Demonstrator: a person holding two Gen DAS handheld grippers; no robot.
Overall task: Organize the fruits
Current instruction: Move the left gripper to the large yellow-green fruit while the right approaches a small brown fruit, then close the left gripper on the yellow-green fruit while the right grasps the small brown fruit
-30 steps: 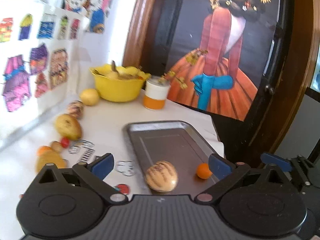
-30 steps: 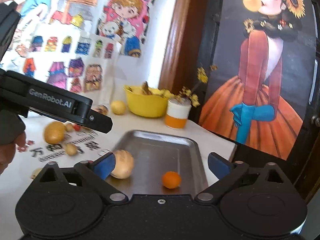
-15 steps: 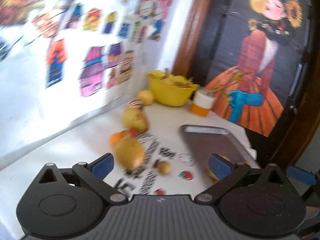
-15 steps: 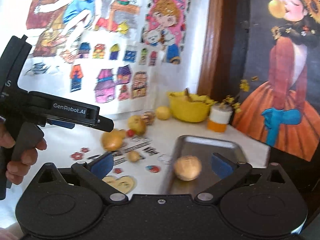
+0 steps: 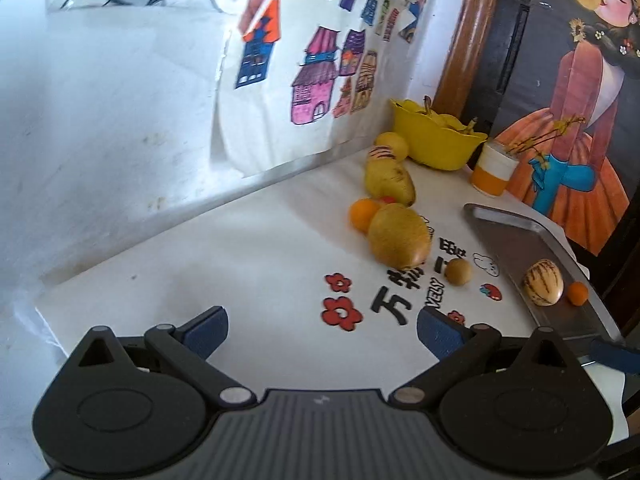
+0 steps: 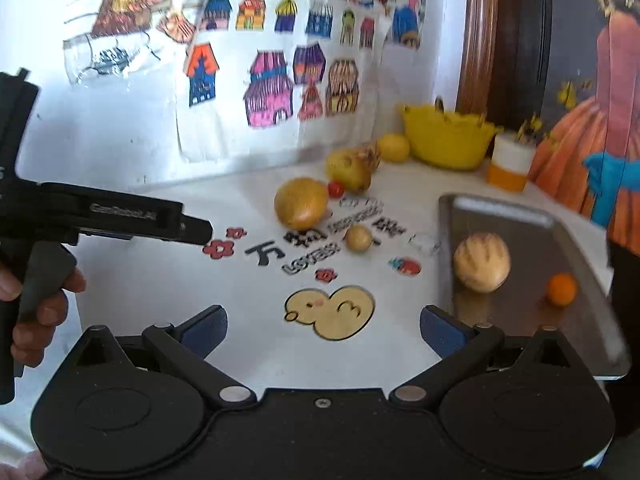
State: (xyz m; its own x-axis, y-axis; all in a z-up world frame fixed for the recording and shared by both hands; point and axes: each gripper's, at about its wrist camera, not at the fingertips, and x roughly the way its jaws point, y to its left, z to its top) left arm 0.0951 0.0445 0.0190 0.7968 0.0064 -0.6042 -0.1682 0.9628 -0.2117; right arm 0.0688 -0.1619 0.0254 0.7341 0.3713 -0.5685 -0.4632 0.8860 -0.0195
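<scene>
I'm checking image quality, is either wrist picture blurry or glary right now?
Left wrist view: mostly sharp, fisheye bends the wall, which is washed out at left. Right wrist view: softer, motion smear on the metal tray and its rim, glare along the tray's far edge.

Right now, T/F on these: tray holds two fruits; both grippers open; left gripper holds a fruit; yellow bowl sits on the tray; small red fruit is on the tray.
1. The metal tray holds two fruits, a striped tan melon and a small orange citrus: true.
2. The left gripper and right gripper are open: true.
3. Left gripper holds a fruit: false, it is empty.
4. The yellow plastic bowl sits on the tray: false, it stands on the table behind it.
5. The small red fruit is on the tray: false, it lies on the table.
</scene>
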